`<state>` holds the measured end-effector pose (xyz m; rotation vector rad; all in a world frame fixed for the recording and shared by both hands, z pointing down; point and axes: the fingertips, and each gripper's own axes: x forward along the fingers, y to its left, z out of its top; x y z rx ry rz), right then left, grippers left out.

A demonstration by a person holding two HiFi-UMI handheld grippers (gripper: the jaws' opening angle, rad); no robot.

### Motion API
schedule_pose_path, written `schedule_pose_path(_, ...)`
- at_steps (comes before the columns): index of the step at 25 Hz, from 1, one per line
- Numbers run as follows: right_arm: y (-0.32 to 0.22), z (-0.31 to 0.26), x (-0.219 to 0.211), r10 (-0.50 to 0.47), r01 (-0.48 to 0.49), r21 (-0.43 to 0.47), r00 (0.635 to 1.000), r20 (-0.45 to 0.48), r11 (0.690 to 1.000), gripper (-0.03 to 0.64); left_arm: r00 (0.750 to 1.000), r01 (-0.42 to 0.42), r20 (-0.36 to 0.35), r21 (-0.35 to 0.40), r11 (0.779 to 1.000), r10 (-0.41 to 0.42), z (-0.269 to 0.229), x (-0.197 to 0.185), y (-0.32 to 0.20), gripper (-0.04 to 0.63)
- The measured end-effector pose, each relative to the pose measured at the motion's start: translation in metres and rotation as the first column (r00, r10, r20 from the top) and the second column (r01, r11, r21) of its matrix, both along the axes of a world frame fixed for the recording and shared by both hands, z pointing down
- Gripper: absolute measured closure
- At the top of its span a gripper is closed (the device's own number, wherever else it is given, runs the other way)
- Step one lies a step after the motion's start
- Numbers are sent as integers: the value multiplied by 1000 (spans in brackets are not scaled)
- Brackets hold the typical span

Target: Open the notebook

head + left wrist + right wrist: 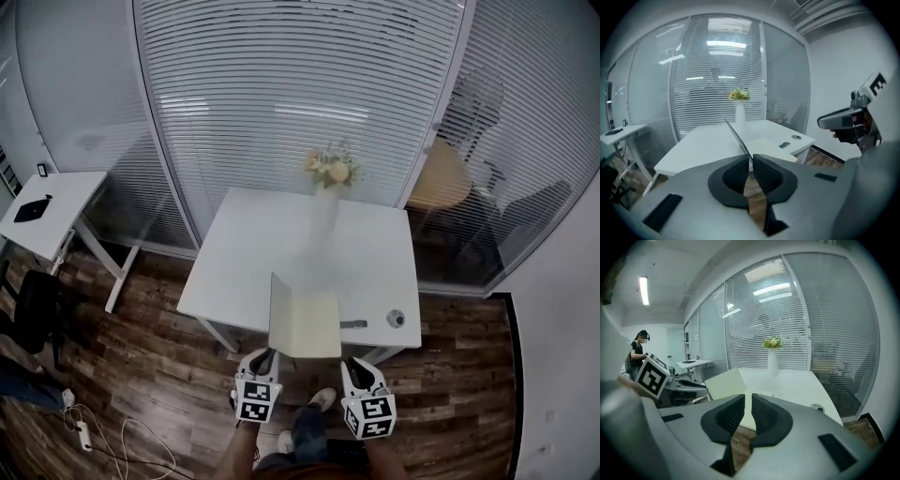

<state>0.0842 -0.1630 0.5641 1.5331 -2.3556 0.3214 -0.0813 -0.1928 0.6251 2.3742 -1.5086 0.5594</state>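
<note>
A cream notebook [305, 323] lies at the front edge of the white table [253, 253]. Its cover [724, 383] stands raised and leans left over the flat page [761, 397]. In the left gripper view the cover [736, 136] shows edge-on as a thin dark line that runs into the jaws. My left gripper [265, 356] [750, 161] is shut on the cover's near edge. My right gripper [354, 366] [747, 399] hovers by the notebook's near right corner. Its jaws stand a narrow gap apart with nothing between them.
A white vase of flowers [330, 183] stands at the table's far side. A small dark object [353, 324] and a round cable port [397, 319] lie right of the notebook. A second desk [47, 211] is at the left, cables [94, 436] on the wood floor, blinds behind.
</note>
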Motion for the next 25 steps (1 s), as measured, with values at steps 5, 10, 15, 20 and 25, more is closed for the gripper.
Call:
schedule_pose_path(5, -3, 0, -4, -6, 6, -3, 1000, 9, 1000, 578, 987, 114, -99, -88, 990, -123, 18, -31, 1, 547)
schedule_pose_path(10, -8, -1, -5, -15, 14, 11, 999, 42, 1000, 584, 973, 172, -131, -148, 974, -192, 40, -50, 2, 534)
schedule_pose_path(15, -18, 5, 0, -4, 4, -5, 999, 45, 1000, 602, 947, 225, -181, -221, 949, -266, 63, -62, 1, 528)
schedule_pose_path(20, -22, 18, 10, 3, -2, -26, 999, 32, 1000, 603, 916, 275, -227, -247, 929, -331, 77, -68, 0, 528)
schedule_pose_path(25, -24, 31, 21, 14, -14, -41, 1000, -2, 999, 603, 903, 314, -206, -284, 906, -378, 96, -76, -9, 520)
